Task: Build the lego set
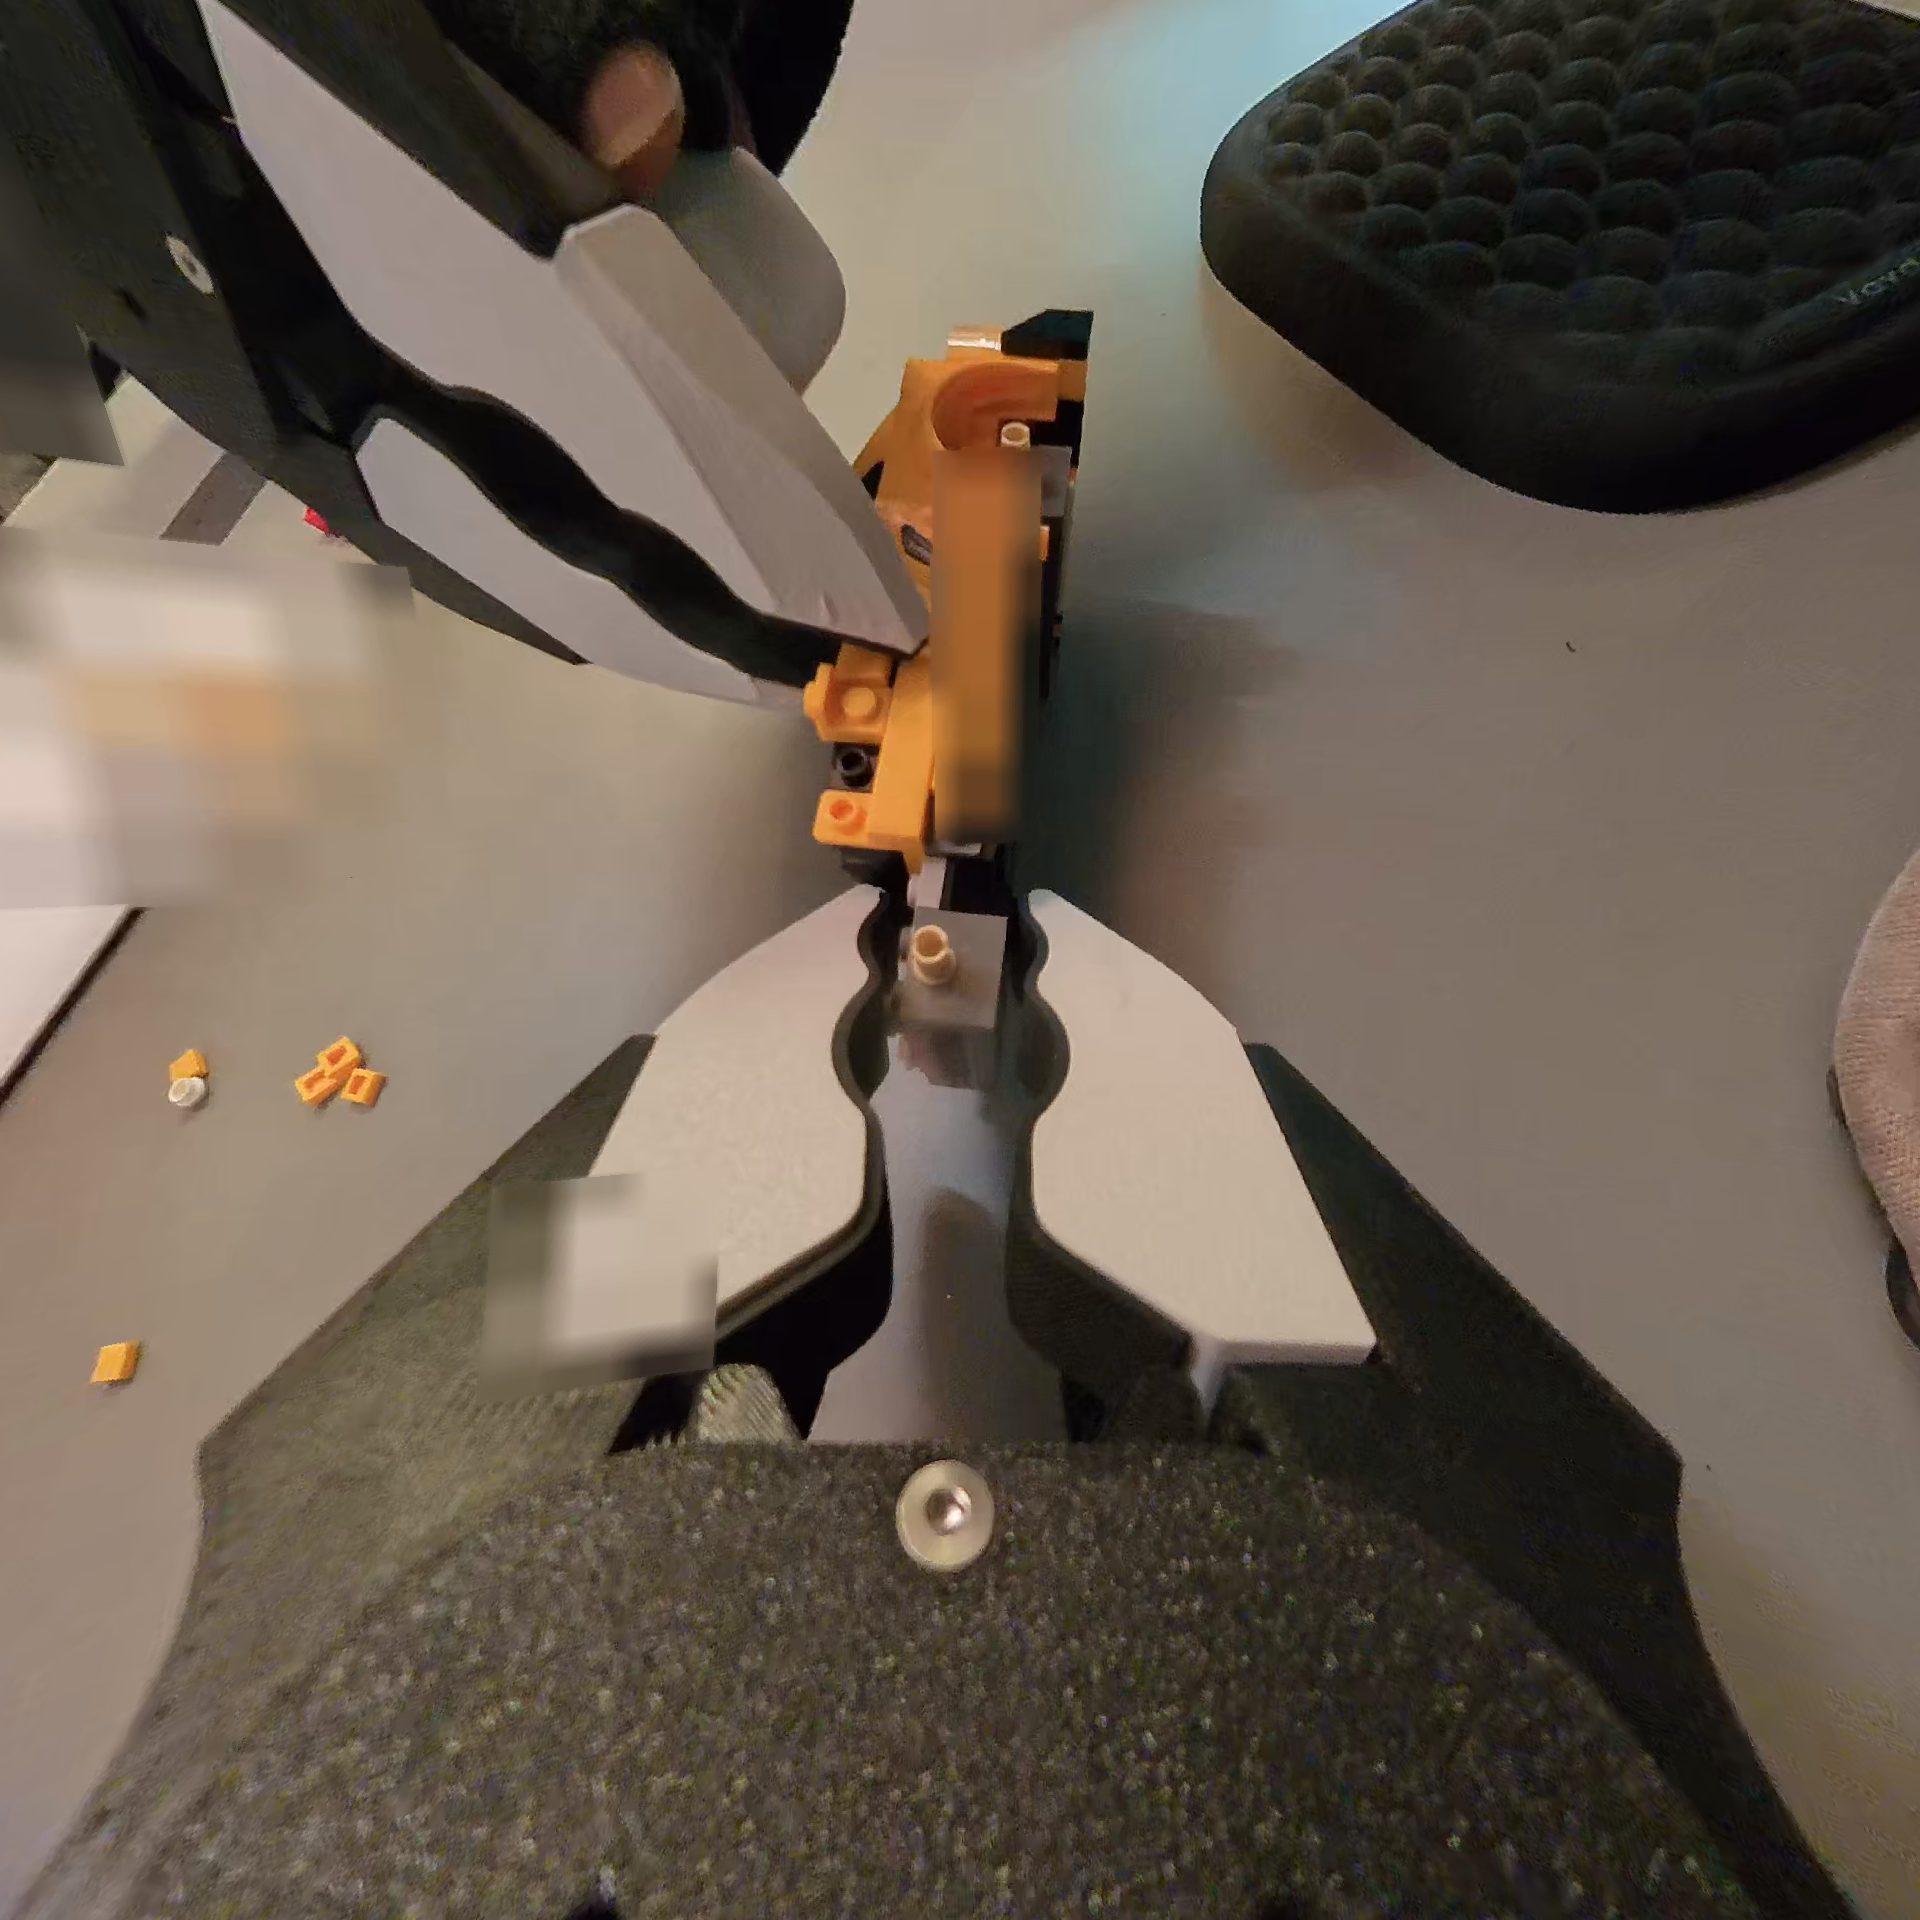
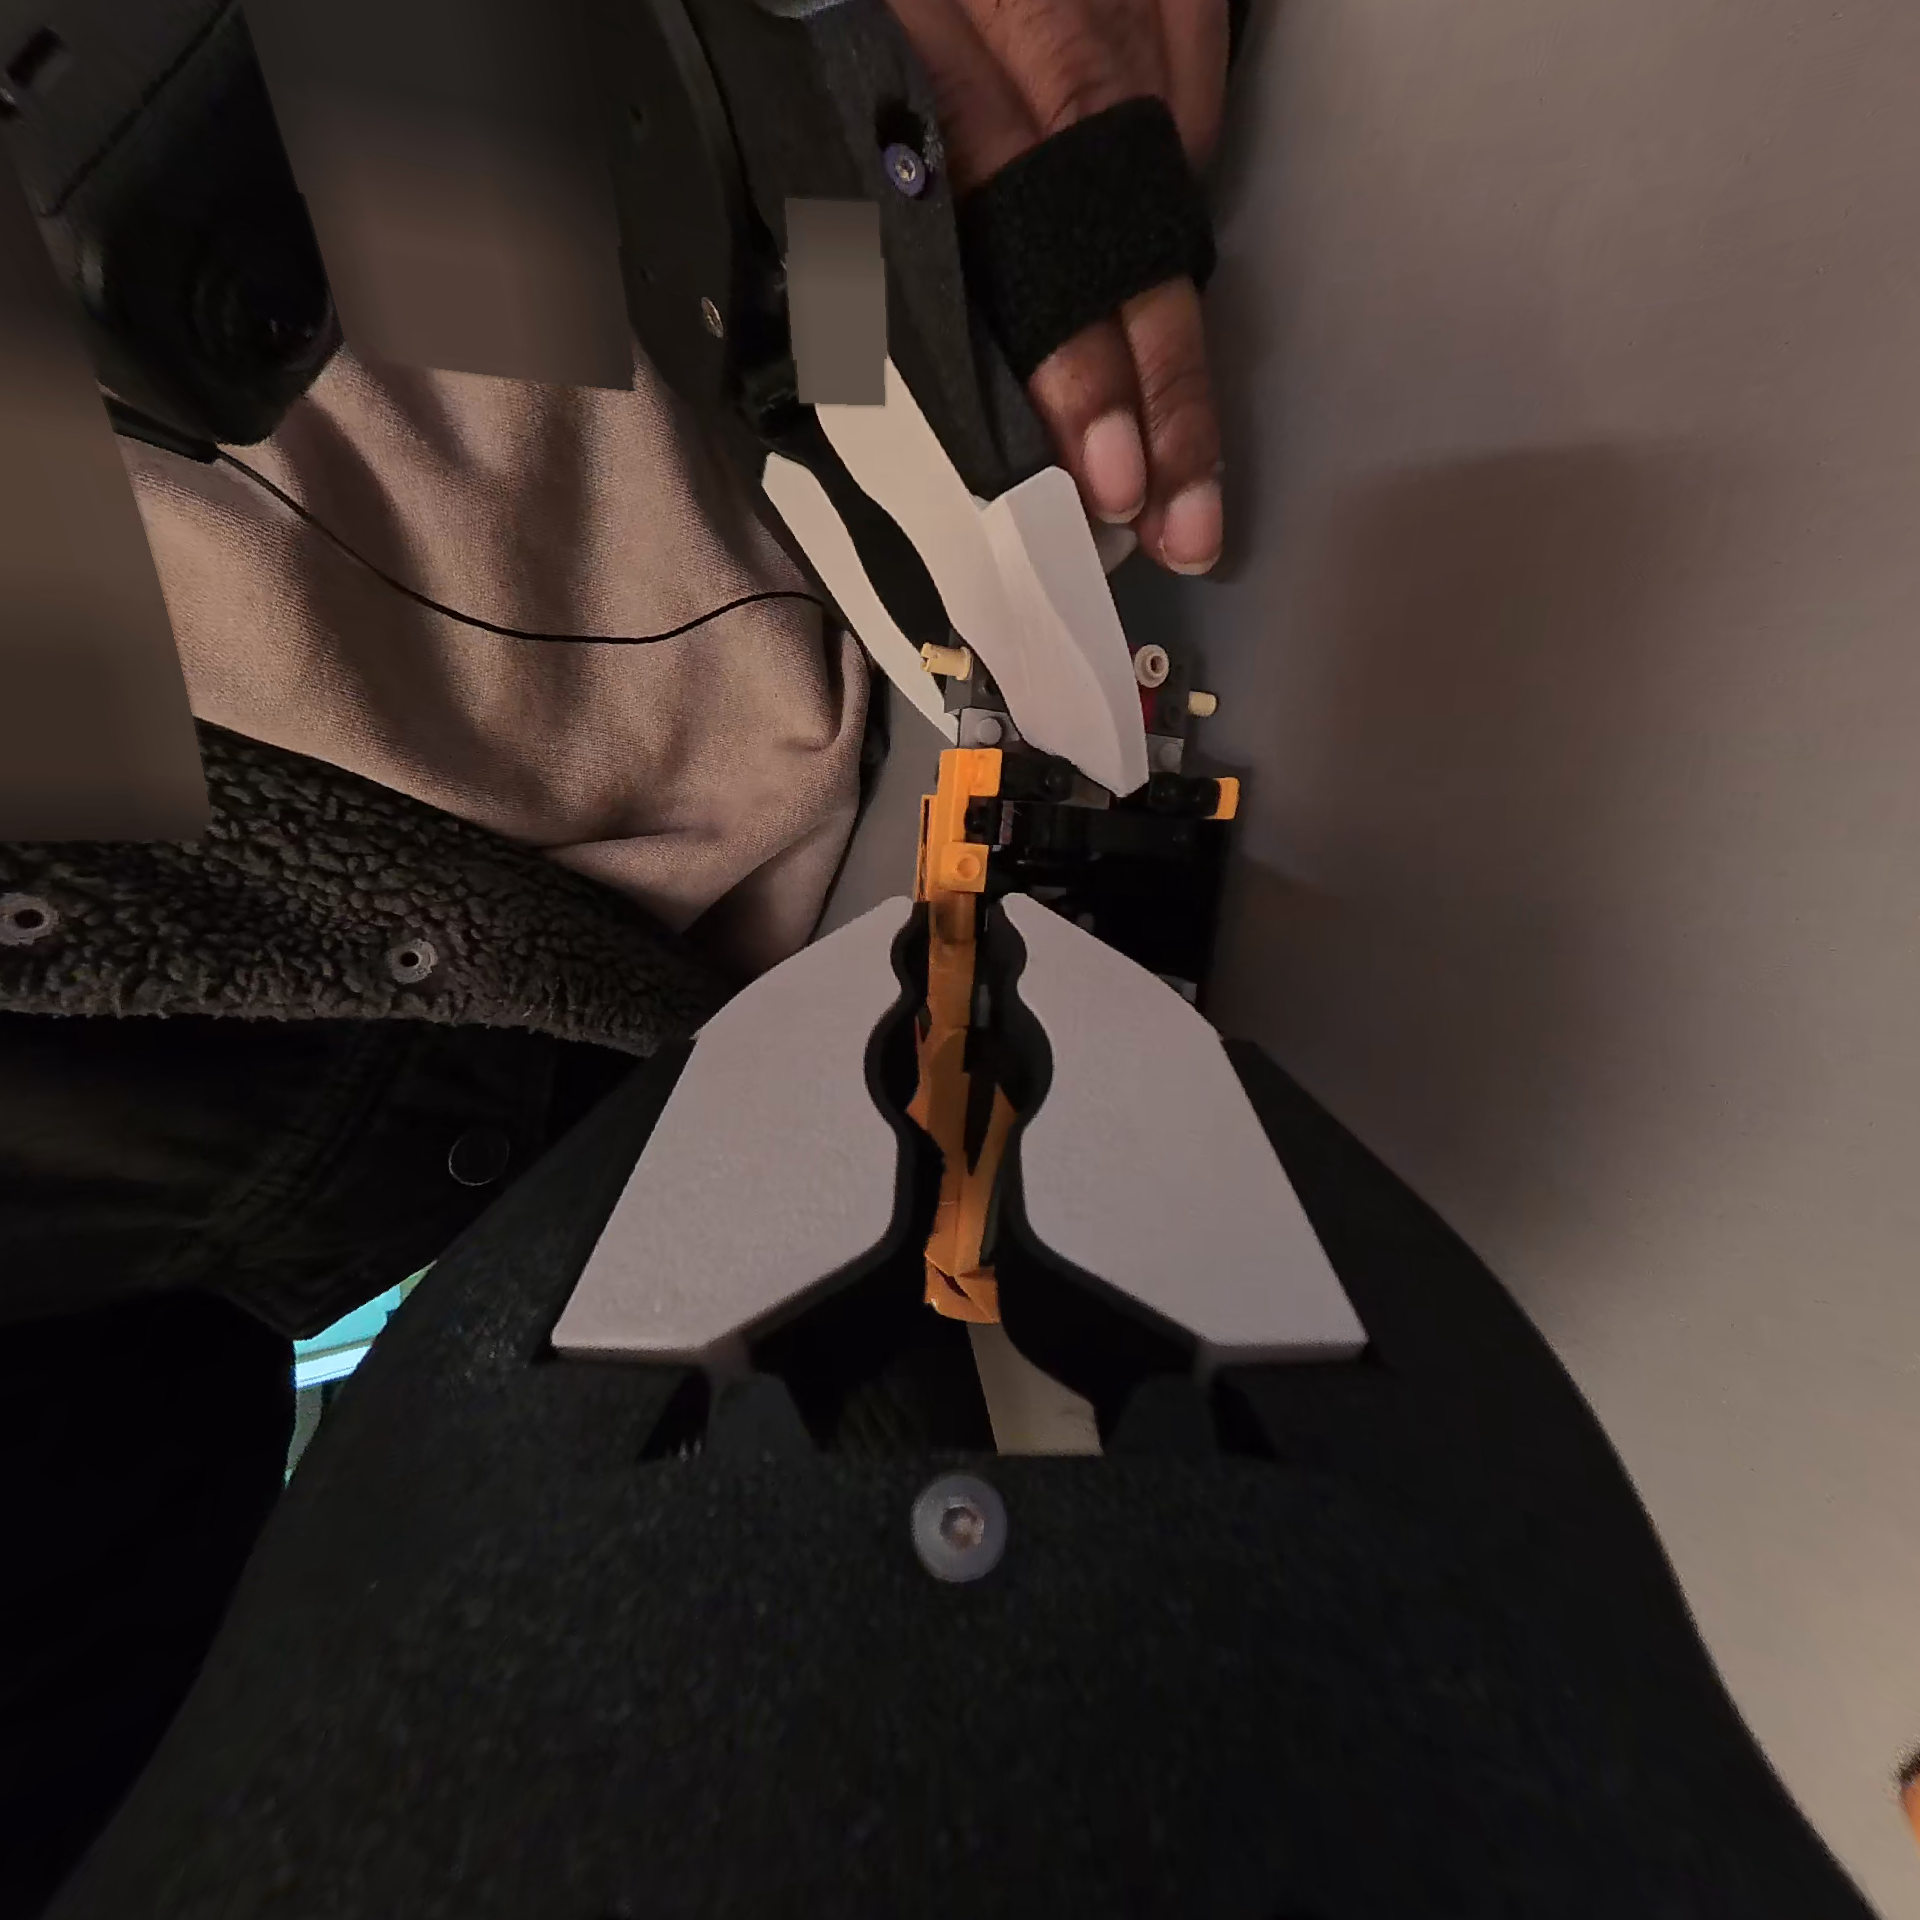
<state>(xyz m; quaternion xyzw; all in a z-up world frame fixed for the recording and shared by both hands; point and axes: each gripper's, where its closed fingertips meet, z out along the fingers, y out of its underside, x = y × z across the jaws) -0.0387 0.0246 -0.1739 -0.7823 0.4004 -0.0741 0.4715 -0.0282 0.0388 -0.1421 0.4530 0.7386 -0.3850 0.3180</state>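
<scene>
- Both my grippers are clamped on the same orange-and-black brick model [image 1: 914,717]: left gripper [image 1: 951,914] pinches its grey end block, right gripper [image 2: 961,925] squeezes the orange side strip.
- Looks mid-assembly to me; any next move needs a steady hold.
- Left of the model, loose orange bricks [image 1: 338,1075] lie on the grey surface [image 1: 1455,935]; a black cushion [image 1: 1610,239] sits to its upper right.

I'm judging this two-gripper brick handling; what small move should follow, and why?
Probably hold the left gripper steady on the grey end of the brick model while the right gripper eases its orange side panel outward: both are clamped on the same model.
</scene>
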